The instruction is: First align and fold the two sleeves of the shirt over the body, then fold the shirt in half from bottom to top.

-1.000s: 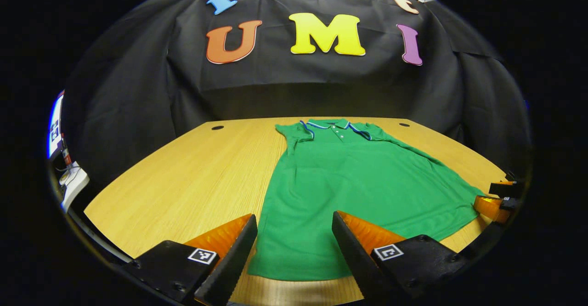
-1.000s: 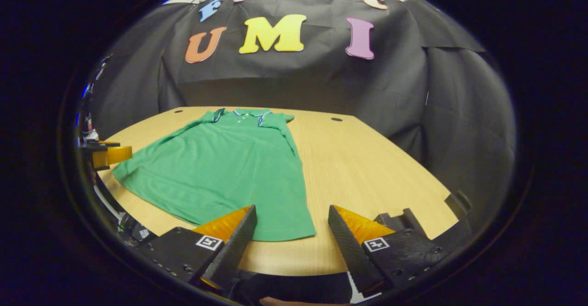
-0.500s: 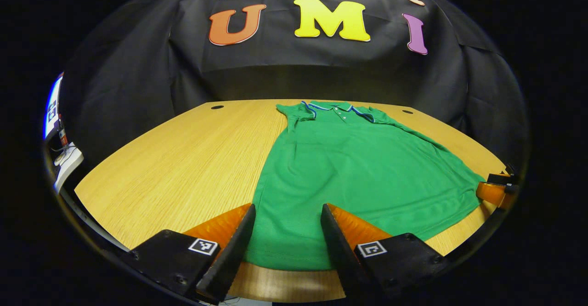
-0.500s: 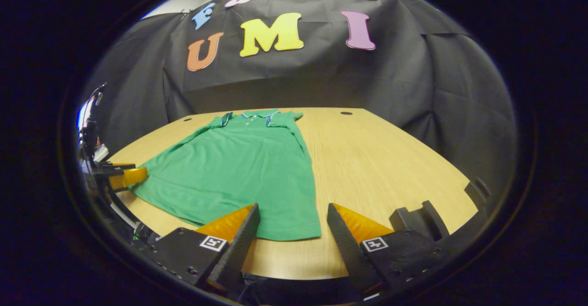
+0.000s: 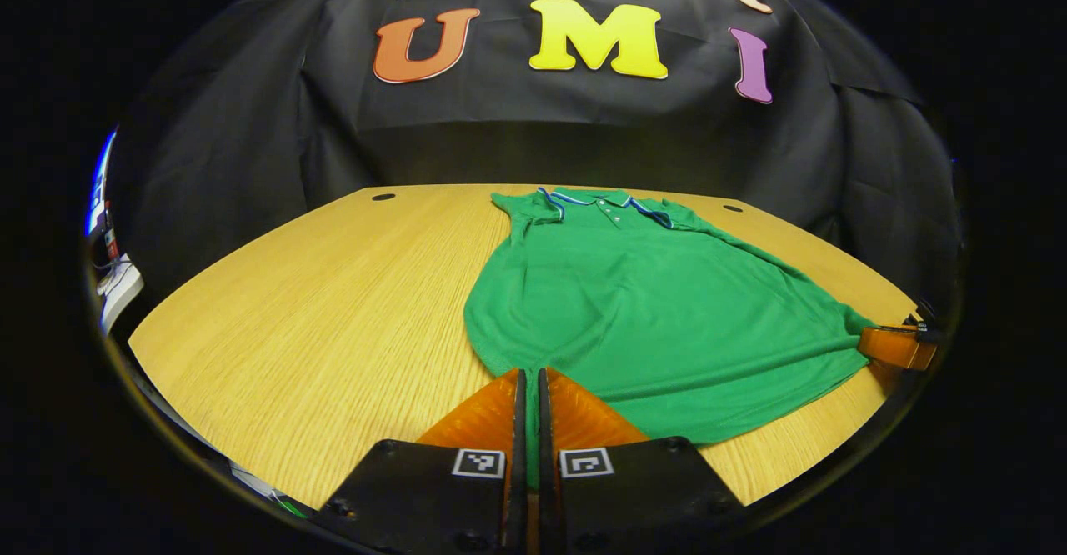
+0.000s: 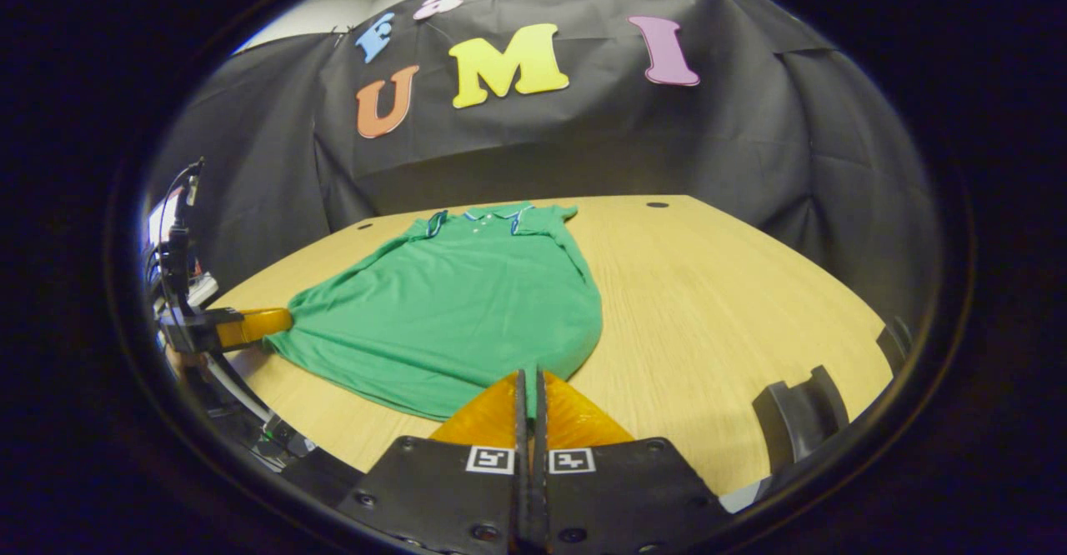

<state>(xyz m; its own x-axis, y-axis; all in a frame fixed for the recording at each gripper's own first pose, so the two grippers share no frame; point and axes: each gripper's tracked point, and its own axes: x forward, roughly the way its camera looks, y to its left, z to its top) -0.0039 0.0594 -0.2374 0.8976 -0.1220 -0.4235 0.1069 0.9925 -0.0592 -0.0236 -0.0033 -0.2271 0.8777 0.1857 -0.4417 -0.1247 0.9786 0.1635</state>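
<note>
Shirt (image 5: 642, 313), green with a striped collar (image 5: 602, 199), lies flat on my wooden bench (image 5: 317, 305), collar toward the far wall, both sleeves folded in over the body. My left hand-held gripper (image 5: 528, 388) is clamped on the near-left hem corner, fabric bunched between its fingers. My right hand-held gripper (image 6: 528, 388) pinches the near-right hem corner the same way, cloth pulled toward it.

- No readable text, brand or nos. apart from the booth wall.
- Small square black-and-white code markers on the gripper bodies in both views: patterns only, nothing legible.
</note>
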